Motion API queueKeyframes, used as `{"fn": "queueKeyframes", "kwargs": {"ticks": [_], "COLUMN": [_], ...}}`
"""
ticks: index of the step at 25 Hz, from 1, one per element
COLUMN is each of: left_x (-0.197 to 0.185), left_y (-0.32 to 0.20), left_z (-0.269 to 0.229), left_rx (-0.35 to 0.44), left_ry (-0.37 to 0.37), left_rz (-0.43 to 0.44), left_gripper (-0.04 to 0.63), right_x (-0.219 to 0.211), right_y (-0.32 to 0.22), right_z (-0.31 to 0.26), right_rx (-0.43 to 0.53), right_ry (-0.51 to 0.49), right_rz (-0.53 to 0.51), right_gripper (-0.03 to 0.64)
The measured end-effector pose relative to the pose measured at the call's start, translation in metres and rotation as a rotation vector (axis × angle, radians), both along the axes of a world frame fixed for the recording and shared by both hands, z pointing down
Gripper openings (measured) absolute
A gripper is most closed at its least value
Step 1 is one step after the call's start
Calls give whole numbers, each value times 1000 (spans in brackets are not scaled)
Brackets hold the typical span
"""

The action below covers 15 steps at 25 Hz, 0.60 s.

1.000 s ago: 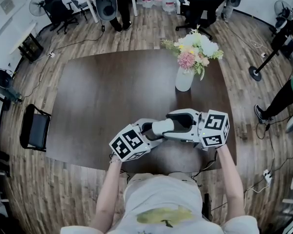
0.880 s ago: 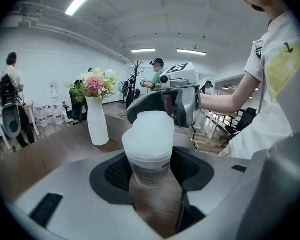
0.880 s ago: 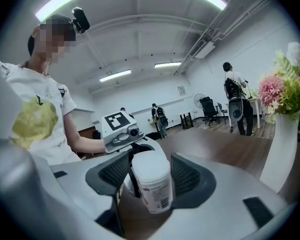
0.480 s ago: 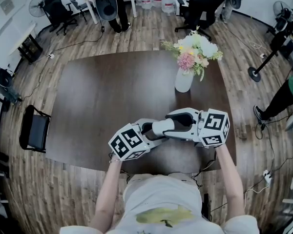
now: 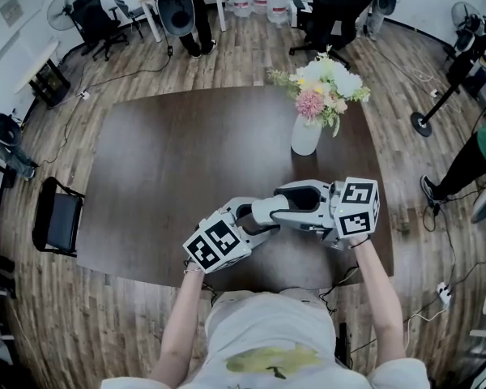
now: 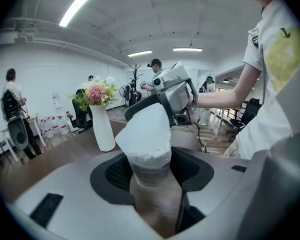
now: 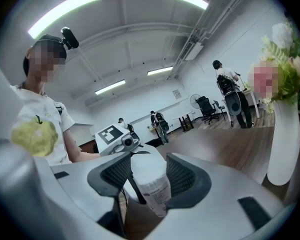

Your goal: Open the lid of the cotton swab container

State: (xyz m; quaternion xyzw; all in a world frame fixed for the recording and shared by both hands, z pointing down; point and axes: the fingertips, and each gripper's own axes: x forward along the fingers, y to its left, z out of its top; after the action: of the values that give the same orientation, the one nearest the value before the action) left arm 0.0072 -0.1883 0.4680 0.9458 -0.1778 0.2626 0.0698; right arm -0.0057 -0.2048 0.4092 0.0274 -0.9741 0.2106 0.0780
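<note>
Head view, table: I am looking down on a dark brown table [image 5: 162,160] standing on a wood-plank floor. Both grippers are meeting over its near edge, close to my body.
Vase: a white vase of flowers [image 5: 306,132] is standing on the far right part of the table, well apart from the grippers.
Left gripper: the left gripper [image 6: 150,176] is pointing up and to the right, toward the other gripper. Its jaws are standing fairly wide, with both dark ribbed pads pressing on the container's body.
Right gripper: the right gripper [image 7: 146,179] is reaching in from the right, nearly level, tip to tip with the left one. Its jaws have just been closing, and the container's white top is sitting between its pads, which look to be lying against it on both sides.
Container: the cotton swab container [image 6: 150,170] is being held tilted, up off the table. Its clear labelled body is sitting between the left jaws and its upper end is poking out toward the right gripper.
Lid: the white lid [image 6: 142,131] is sitting on the container's top, inside the right gripper's jaws.
</note>
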Motion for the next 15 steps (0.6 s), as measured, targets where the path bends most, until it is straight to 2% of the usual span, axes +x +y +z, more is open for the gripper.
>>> {"fn": "queueKeyframes", "kwargs": {"ticks": [5,10,15], "left_x": [0,-4,-4], "left_y": [0,-4,-5], "left_z": [-1,4,7], "left_rx": [38,135,200], "left_ry": [-21,-92,-116], "left_rz": [-6,-12,-15], "left_gripper": [236,236,235], "right_x": [0,0,0], "right_y": [-4,-10,-14], "right_z": [-1,0,1], "right_rx": [-92,-207,-307], "right_ry": [-32,-60,-82], "right_rz": [20,42,53], "right_gripper": [232,232,232]}}
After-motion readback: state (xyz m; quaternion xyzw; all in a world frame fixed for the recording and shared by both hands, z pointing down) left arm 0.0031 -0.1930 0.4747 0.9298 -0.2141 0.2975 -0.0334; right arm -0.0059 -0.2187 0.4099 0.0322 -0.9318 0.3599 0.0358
